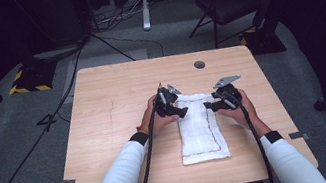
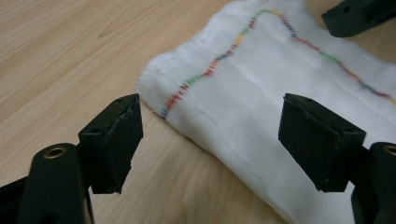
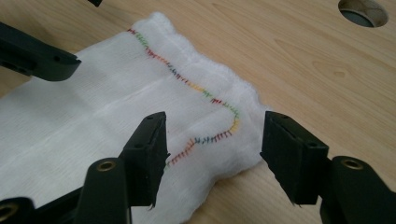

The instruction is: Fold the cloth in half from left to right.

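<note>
Folded white cloth (image 1: 201, 128), rainbow-stitched hem, on wood-grain table (image 1: 107, 132).
Left gripper (image 2: 210, 140) and right gripper (image 3: 214, 156): jaws apart, straddling its fuzzy far corners.

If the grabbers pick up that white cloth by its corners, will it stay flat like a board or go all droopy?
Probably droopy. The white cloth lies flat and soft on the wooden table, its far edge wavy and fluffy, so it likely sags between the left gripper and the right gripper. It looks thin, so probably light. It won't roll.
</note>
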### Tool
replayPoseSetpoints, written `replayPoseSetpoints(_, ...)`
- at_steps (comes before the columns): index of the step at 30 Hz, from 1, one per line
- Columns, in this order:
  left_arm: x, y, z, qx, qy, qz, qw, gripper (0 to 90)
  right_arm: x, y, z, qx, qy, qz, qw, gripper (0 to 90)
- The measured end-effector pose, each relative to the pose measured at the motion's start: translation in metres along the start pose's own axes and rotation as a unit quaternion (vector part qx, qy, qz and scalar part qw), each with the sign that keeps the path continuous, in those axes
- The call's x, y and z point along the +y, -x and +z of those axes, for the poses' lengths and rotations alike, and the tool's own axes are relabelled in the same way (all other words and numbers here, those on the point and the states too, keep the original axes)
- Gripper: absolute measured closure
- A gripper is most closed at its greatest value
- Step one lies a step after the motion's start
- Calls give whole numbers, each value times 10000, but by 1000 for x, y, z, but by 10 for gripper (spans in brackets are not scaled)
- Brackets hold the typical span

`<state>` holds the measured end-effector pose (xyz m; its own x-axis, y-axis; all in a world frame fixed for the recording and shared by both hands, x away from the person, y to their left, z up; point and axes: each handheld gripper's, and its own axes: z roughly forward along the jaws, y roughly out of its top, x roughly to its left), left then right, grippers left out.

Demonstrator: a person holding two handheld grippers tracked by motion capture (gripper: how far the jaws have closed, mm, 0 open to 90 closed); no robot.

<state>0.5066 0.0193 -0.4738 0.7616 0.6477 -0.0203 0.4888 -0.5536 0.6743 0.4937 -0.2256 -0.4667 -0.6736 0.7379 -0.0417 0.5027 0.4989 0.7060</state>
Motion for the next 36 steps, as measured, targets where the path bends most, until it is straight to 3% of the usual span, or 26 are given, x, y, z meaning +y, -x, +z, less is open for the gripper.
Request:
replayPoseSetpoints(6, -1, -9, 16, 100, -134, -140, 9998, 230, 10, 1, 20, -129, -107, 59, 9998, 416)
replayPoseSetpoints(12, -2, -13, 22, -65, -209, -335, 9992, 269, 8, 9, 34, -209, -309, 247, 9990, 415)
replayPoseSetpoints(18, -2, -14, 22, -111, -259, -194, 9994, 274, 6, 10, 37, -56, -290, 417, 9987, 483)
replayPoseSetpoints(23, 3, -11, 20, -401, -373, 9, 9985, 492, 6, 10, 37, 82, -280, 407, 9987, 576)
replayPoseSetpoints(26, 3, -13, 20, -600, -352, 23, 9976, 627, 8, 7, 37, 193, -279, 286, 9990, 744)
replayPoseSetpoints(28, 3, -15, 20, -705, -328, -36, 9970, 695, 9, 5, 38, 223, -254, 235, 9991, 797)
replayPoseSetpoints(32, 3, -19, 21, -793, -303, -64, 9964, 766, 9, 4, 39, 202, -228, 203, 9993, 815)
replayPoseSetpoints(36, 5, -23, 22, -739, -257, -166, 9968, 785, 12, 3, 40, 72, -185, 74, 9998, 824)
